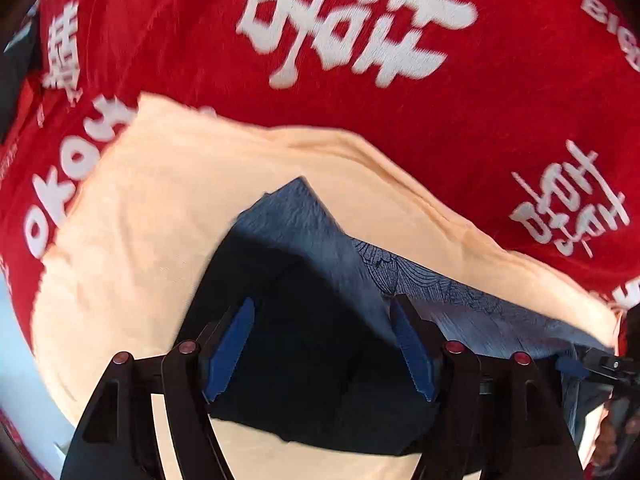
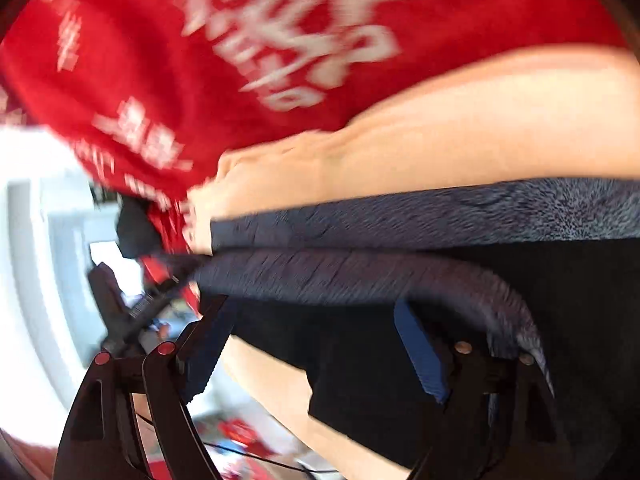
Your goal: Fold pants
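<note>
The pants [image 1: 304,224] are dark blue with a fine wave print and lie on a peach cloth [image 1: 152,216] over a red blanket. In the left wrist view my left gripper [image 1: 322,344] is open, its blue pads [image 1: 234,344] spread wide above a folded corner of the pants, holding nothing. In the right wrist view, which is blurred, my right gripper [image 2: 316,348] is open over the pants' [image 2: 400,272] folded edge, with dark fabric between its pads [image 2: 420,352]. The right gripper's tip also shows at the right edge of the left wrist view [image 1: 600,364].
The red blanket [image 1: 400,100] with white lettering covers the surface beyond the peach cloth; it also shows in the right wrist view [image 2: 200,60]. Past the surface's left edge are bright white room fittings [image 2: 36,240] and dark clutter [image 2: 132,300].
</note>
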`<state>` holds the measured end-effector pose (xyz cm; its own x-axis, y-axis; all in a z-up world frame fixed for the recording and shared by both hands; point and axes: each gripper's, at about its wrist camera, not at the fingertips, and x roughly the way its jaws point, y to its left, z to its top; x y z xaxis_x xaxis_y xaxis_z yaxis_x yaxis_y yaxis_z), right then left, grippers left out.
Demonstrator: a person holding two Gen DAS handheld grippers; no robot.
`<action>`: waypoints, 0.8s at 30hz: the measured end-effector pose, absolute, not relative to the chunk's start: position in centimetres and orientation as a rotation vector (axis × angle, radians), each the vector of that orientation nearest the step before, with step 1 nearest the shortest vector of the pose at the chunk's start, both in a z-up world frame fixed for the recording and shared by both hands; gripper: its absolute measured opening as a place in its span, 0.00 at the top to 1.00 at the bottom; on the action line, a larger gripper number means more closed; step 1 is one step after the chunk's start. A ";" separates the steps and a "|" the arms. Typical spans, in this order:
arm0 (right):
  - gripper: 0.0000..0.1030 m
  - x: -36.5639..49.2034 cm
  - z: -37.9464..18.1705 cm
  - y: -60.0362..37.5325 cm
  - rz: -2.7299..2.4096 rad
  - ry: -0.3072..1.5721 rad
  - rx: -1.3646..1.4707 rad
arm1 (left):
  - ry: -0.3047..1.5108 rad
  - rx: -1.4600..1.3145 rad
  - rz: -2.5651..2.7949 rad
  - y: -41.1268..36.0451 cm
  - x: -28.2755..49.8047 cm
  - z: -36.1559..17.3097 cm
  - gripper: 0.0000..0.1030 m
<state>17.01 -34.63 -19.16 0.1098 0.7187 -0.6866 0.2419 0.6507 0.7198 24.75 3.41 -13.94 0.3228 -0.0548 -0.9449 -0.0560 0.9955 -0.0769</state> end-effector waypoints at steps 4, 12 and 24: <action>0.51 16.8 -17.8 -31.6 0.467 1.469 0.762 | 1.293 -0.056 0.001 2.3 24.7 -16.1 0.31; 0.63 20.4 -21.9 -27.3 0.376 1.494 0.311 | 1.220 0.100 0.101 -1.4 27.8 -21.9 0.24; 0.54 16.7 -16.8 -36.2 0.312 1.298 0.651 | 1.334 0.119 -0.027 -4.3 22.4 -18.5 0.24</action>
